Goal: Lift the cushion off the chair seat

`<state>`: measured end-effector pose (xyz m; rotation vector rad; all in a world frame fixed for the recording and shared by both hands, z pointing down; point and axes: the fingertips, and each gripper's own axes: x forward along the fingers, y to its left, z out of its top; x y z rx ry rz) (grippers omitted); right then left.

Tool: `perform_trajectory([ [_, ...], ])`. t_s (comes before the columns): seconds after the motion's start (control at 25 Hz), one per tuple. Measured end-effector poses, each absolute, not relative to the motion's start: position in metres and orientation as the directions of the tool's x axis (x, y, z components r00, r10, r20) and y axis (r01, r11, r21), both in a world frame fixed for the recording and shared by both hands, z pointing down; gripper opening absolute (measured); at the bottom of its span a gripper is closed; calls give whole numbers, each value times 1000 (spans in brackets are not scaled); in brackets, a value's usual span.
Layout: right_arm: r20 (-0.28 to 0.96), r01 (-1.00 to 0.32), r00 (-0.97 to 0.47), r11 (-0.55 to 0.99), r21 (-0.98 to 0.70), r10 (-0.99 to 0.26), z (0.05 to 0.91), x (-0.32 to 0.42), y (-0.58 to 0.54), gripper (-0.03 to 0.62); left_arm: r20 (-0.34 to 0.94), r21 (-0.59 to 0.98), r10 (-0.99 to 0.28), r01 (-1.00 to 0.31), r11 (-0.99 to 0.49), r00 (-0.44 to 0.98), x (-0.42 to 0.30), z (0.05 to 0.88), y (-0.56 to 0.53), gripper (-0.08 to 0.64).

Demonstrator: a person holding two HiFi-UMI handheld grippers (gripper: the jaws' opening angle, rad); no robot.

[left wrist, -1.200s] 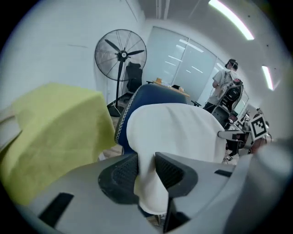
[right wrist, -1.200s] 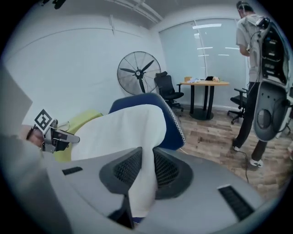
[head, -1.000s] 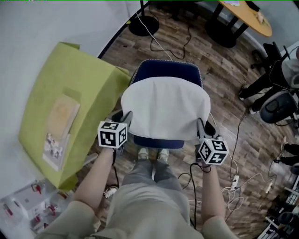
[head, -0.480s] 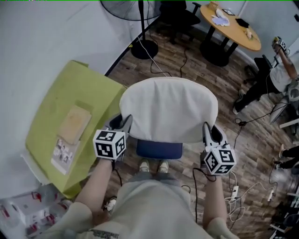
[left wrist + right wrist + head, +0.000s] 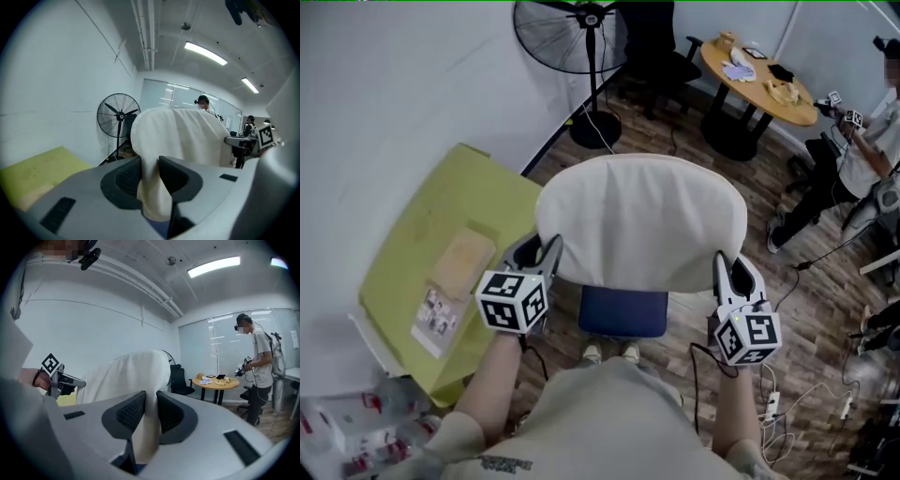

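A white cushion [image 5: 642,223] hangs in the air between my two grippers, high above the blue chair seat [image 5: 622,310] that shows under its near edge. My left gripper [image 5: 546,255] is shut on the cushion's near left edge. In the left gripper view the white fabric [image 5: 174,140] is pinched between the dark pads. My right gripper [image 5: 724,270] is shut on the near right edge. The right gripper view shows the cushion [image 5: 133,376] squeezed between its pads too, with the left gripper's marker cube [image 5: 50,364] beyond.
A yellow-green box [image 5: 445,258] stands left of the chair by the white wall. A floor fan [image 5: 577,36] is at the back. A round wooden table [image 5: 759,82] and a standing person [image 5: 872,131] are at the right. Cables [image 5: 773,398] lie on the wood floor.
Both grippers rose together with the cushion, which came up off the chair seat and now covers the blue backrest in the head view. Both grips stayed shut.
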<state>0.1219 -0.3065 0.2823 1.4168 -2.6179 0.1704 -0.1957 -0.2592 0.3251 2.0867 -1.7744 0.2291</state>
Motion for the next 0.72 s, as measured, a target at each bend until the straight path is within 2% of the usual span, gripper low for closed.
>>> perform_trajectory([
  [0.72,176,-818,-571,575,-37,-802,260,118,-309,91,325,169,-932,-980,-109,159,-198,294,-250,128],
])
